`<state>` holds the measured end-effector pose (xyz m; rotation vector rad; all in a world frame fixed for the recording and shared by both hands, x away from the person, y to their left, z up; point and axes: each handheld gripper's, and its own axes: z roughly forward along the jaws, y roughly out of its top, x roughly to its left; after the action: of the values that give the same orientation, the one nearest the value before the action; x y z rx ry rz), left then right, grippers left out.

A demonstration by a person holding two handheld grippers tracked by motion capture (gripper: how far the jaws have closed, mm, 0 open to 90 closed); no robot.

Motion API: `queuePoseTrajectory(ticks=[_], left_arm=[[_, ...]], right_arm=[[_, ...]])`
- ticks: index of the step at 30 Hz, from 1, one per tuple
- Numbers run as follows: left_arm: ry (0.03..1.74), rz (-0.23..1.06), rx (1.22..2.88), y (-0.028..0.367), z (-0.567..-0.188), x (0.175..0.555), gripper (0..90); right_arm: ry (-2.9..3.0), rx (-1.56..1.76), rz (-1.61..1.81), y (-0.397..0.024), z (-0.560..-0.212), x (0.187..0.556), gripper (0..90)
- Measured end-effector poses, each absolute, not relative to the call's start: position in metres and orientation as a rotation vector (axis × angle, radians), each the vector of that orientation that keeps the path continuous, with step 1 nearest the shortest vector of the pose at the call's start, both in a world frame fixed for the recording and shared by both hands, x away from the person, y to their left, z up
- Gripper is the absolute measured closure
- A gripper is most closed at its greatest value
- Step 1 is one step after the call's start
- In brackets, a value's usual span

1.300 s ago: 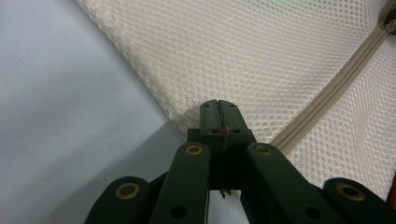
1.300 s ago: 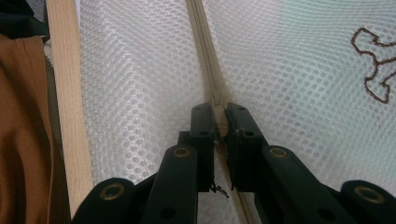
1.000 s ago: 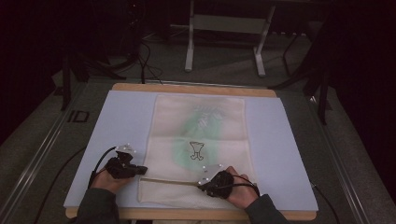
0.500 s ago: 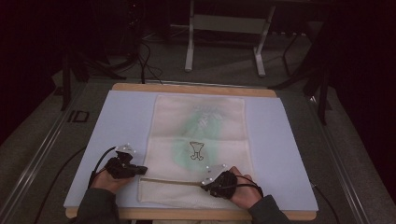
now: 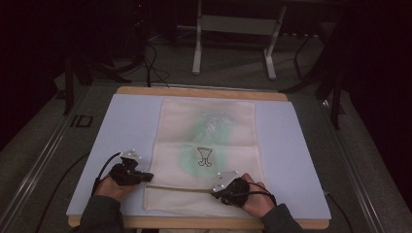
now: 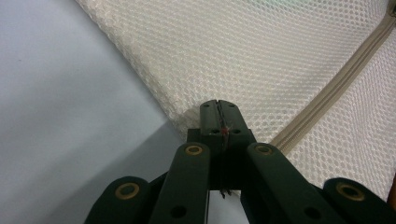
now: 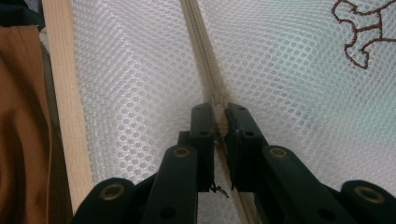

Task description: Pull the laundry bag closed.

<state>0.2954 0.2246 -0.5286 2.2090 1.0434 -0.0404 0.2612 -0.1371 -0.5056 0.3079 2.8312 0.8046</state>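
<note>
Grippers pinch the mesh bag (image 5: 206, 155): left gripper (image 6: 218, 114) at its edge, right gripper (image 7: 220, 122) on its zipper (image 7: 205, 60).

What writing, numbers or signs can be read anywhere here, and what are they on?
"ID": this is how the pale marking on the dark floor left of the table seems to read; it is small and blurred, so uncertain.
No words on the mesh bag: it bears a dark outline drawing and no letters.
No readable text on the left gripper or the right gripper.
</note>
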Motion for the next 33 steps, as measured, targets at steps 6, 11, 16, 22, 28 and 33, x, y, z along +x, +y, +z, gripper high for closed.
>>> queuePoseTrajectory(ticks=[6,11,16,22,28,33], left_arm=[[1.044,-0.039,2.211,0.224,-0.528,0.295,89.9],[1.044,-0.038,2.211,0.224,-0.528,0.295,89.9],[1.043,-0.037,2.211,0.224,-0.528,0.295,89.9],[1.043,-0.037,2.212,0.224,-0.528,0.295,89.8],[1.043,-0.036,2.213,0.224,-0.528,0.295,89.8],[1.043,-0.035,2.213,0.224,-0.528,0.295,89.9]], right_arm=[[2.829,0.313,0.805,-0.139,-0.506,0.261,82.3],[2.828,0.32,0.806,-0.142,-0.505,0.261,82.4],[2.829,0.333,0.802,-0.146,-0.505,0.261,82.4],[2.827,0.346,0.804,-0.15,-0.506,0.262,82.4],[2.826,0.353,0.797,-0.153,-0.506,0.262,82.3],[2.829,0.359,0.797,-0.154,-0.506,0.262,82.4]])
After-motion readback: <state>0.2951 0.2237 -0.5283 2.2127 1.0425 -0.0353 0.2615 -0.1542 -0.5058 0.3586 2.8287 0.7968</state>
